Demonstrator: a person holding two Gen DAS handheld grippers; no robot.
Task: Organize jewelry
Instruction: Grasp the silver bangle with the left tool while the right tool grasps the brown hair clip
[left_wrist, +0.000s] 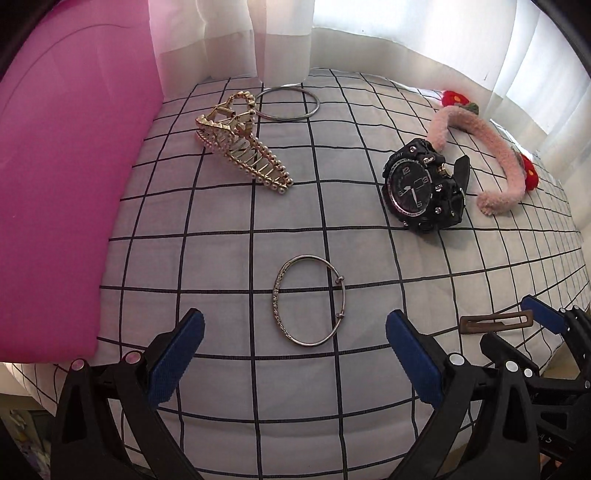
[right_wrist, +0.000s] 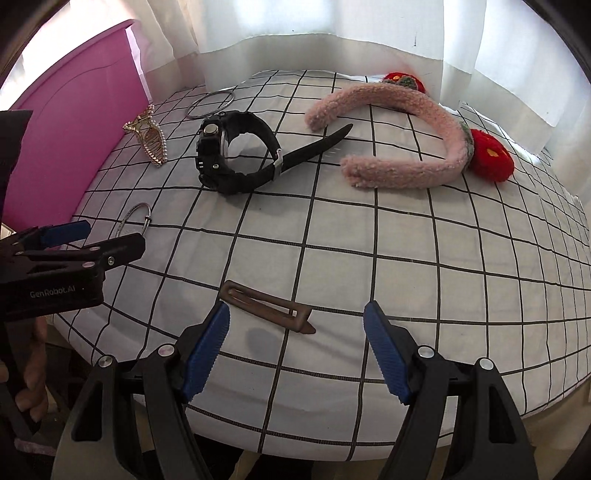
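Note:
A thin silver bracelet (left_wrist: 309, 300) lies on the checked cloth just ahead of my open, empty left gripper (left_wrist: 294, 334). A brown hair clip (right_wrist: 266, 307) lies between the fingertips of my open, empty right gripper (right_wrist: 297, 319); it also shows in the left wrist view (left_wrist: 495, 322). A black sport watch (left_wrist: 424, 186) (right_wrist: 240, 157), a gold pearl claw clip (left_wrist: 242, 146) (right_wrist: 149, 142), a plain silver bangle (left_wrist: 286, 103) (right_wrist: 210, 103) and a pink fuzzy headband (left_wrist: 491, 155) (right_wrist: 406, 144) with red flowers lie farther back.
A pink headboard-like panel (left_wrist: 66, 184) (right_wrist: 70, 136) stands along the left. White curtains (right_wrist: 332, 33) hang behind. The checked cloth (right_wrist: 369, 251) drops off at the near edge. The left gripper (right_wrist: 70, 240) shows at the left of the right wrist view.

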